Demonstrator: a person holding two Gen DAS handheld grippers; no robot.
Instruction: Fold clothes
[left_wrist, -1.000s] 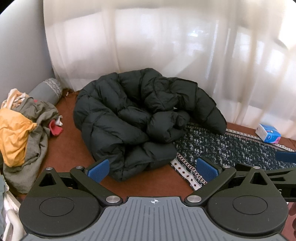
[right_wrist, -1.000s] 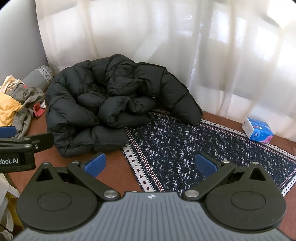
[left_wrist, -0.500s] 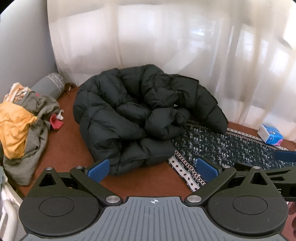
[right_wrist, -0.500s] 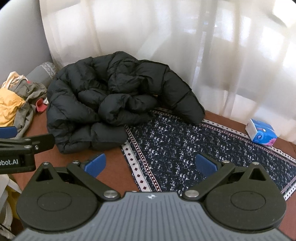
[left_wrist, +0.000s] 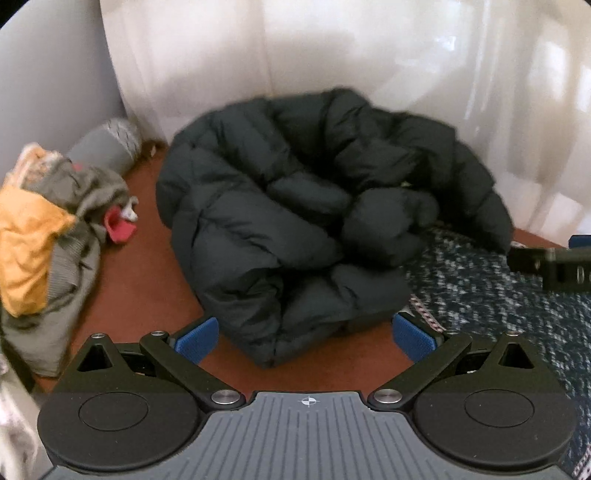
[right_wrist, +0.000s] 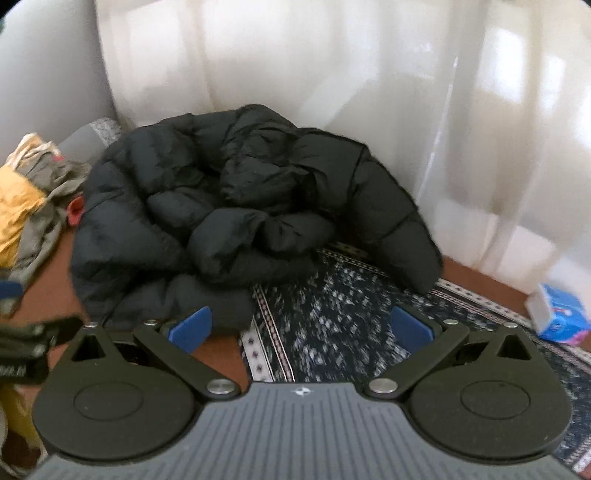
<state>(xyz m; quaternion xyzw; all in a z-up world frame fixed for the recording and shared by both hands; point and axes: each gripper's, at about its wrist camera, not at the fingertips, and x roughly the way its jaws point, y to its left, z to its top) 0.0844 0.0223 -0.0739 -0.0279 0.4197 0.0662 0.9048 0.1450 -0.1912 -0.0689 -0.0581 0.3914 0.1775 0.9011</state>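
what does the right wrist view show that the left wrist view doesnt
Only the right wrist view shows the blue box by the curtain and the rug's far border. Only the left wrist view shows the red cloth in full, on bare floor. Both show the black jacket, the clothes pile and open jaws, empty.

Both grippers' fingers (left_wrist: 195, 339) spread, empty.

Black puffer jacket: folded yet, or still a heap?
Still a heap. The black puffer jacket lies bunched in rounded lumps, partly on the patterned rug, with no flat layers or straight edges. Neither gripper touches it.
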